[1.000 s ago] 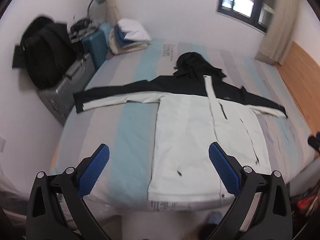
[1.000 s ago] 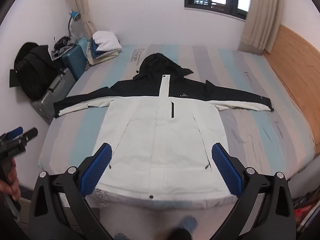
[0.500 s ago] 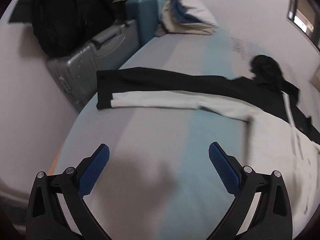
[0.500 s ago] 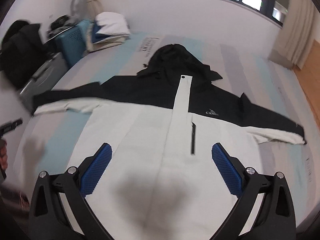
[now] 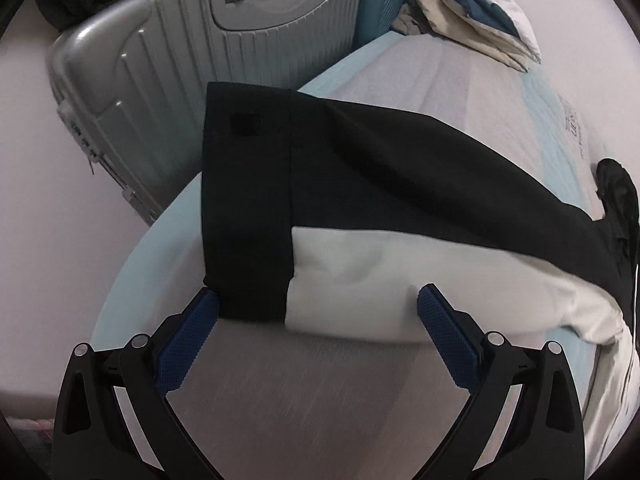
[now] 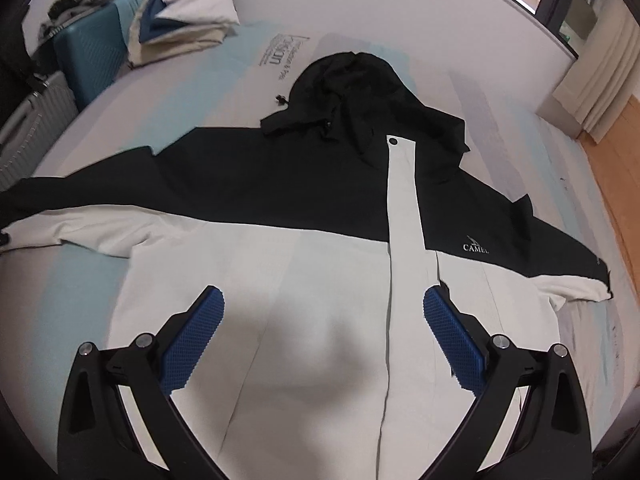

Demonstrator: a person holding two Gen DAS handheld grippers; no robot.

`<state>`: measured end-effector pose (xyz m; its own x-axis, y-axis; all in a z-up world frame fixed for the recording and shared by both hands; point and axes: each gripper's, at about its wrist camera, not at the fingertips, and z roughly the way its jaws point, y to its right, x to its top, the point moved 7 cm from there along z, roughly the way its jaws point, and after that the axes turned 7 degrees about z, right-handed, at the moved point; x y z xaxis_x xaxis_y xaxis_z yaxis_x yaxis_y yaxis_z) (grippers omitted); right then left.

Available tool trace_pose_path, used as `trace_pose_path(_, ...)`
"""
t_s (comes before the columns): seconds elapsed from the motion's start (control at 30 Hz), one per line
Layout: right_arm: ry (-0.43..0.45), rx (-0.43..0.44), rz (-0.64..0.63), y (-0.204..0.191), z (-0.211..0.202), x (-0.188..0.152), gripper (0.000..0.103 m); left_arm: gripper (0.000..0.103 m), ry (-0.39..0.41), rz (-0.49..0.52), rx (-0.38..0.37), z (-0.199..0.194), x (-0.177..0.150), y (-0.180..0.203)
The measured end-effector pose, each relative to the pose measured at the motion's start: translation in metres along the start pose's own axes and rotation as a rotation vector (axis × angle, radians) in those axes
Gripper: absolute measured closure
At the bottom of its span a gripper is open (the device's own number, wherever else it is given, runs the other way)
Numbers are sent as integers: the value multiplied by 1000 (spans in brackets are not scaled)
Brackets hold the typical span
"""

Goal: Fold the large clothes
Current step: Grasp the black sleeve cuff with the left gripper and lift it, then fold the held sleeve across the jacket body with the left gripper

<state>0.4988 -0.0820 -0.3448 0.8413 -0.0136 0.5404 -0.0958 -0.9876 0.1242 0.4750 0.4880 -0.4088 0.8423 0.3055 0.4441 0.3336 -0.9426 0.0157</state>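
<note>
Looking along my left hand-held gripper (image 5: 318, 306), I see its blue pads (image 5: 448, 340) spread wide with nothing held between them. They sit at the end of the jacket's sleeve (image 5: 360, 216), which lies flat on the bed (image 5: 304, 392) near its edge. The left pad's tip is just at the black cuff (image 5: 246, 216); whether it touches the cloth I cannot tell. The right pad's tip meets the lower edge of the sleeve's white part. A grey suitcase (image 5: 168, 52) stands beside the bed past the cuff, with a pile of folded linen (image 5: 472, 12) further off on the mattress.

From my right hand-held gripper (image 6: 322, 306), the jaws are likewise wide apart and empty, low over the white front of the jacket (image 6: 304, 208). The jacket lies spread face up on the bed (image 6: 532, 144), black across the shoulders, hood (image 6: 352, 92) toward the far side, both sleeves stretched outward. The white front placket runs between the two pads, closer to the right one. A teal suitcase (image 6: 90, 58) stands at the far left.
</note>
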Motion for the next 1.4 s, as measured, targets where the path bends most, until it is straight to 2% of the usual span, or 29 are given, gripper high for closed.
trace_pose_path(0.2,-92,-28,77,14,40,1,7,8,2,-72,21,-2,5,0)
trace_pose_path(0.3,-91,-30,97,26,45,1,7,21,3,-98,83,-1,2,0)
trace_pose_path(0.37,-95,-32,113,36,48,-2,7,28,16,-133,90,-3,0,-3)
trace_pose_path(0.47,-114,-4,136,48,56,-10,7,48,23,-159,119,-10,-7,-8)
trace_pose_path(0.53,-121,4,123,52,60,-15,7,63,22,-201,103,-14,-12,-12)
trace_pose_path(0.57,-123,9,117,53,62,-16,7,66,22,-217,98,-17,-13,-13)
trace_pose_path(0.6,-124,15,107,54,63,-18,7,73,23,-216,101,-20,-14,-13)
trace_pose_path(0.73,-127,23,76,58,64,-21,7,84,64,-170,126,-37,-7,2)
trace_pose_path(0.9,-119,22,74,77,62,-13,7,90,112,-171,122,-69,-4,26)
trace_pose_path(1.03,-111,10,121,105,61,-4,7,91,167,-111,74,-104,8,79)
trace_pose_path(1.13,-100,5,153,126,60,0,7,91,218,-12,31,-129,20,140)
trace_pose_path(1.4,-64,-37,211,224,54,-4,7,92,288,198,-143,-158,25,342)
